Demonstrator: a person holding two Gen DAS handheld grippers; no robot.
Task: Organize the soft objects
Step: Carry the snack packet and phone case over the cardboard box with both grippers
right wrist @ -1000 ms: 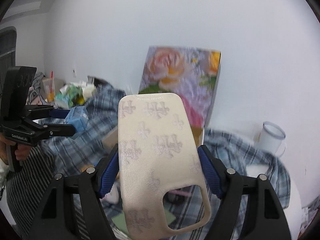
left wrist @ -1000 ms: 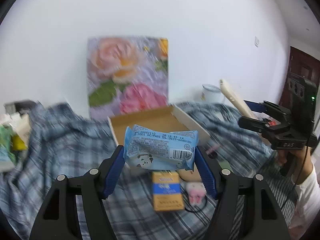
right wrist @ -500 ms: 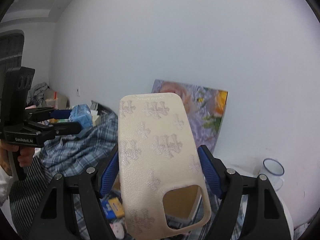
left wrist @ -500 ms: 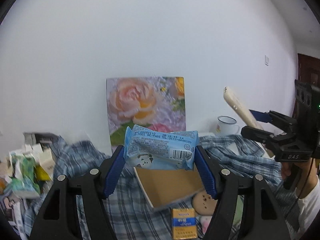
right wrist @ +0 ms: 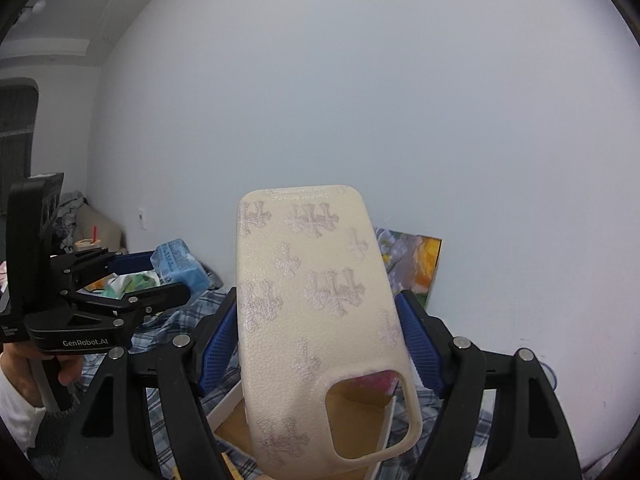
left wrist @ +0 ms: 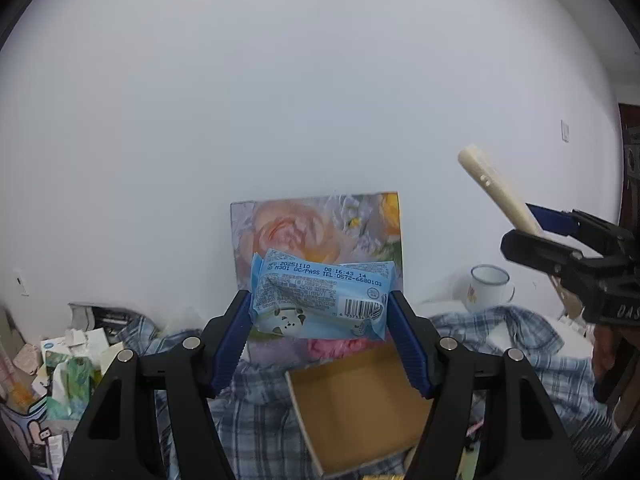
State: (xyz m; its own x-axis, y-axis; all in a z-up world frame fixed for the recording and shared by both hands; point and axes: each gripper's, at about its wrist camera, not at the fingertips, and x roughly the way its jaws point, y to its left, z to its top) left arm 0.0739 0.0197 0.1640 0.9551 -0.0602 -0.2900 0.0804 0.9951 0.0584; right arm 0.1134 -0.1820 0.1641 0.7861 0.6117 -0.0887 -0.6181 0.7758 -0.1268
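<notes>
The left gripper (left wrist: 319, 316) clamps a crinkled light-blue plastic packet with a barcode and a small cartoon animal (left wrist: 320, 300) between its blue ribbed pads, one pad pressing each end. The packet hangs in the air above and just in front of the open shallow brown cardboard box (left wrist: 352, 408), which lies on a blue-and-white checked cloth (left wrist: 256, 408). The right gripper (right wrist: 320, 344) grips a cream textured soft phone case with pale lilac cross-shaped patterns (right wrist: 316, 320) by its long edges, camera cut-out nearest the lens; it too is raised over the box (right wrist: 360, 404). Behind the box a floral painted canvas with pink and orange roses (left wrist: 320, 228) leans on the white wall, and right of the box stands a white enamel mug (left wrist: 490, 288).
</notes>
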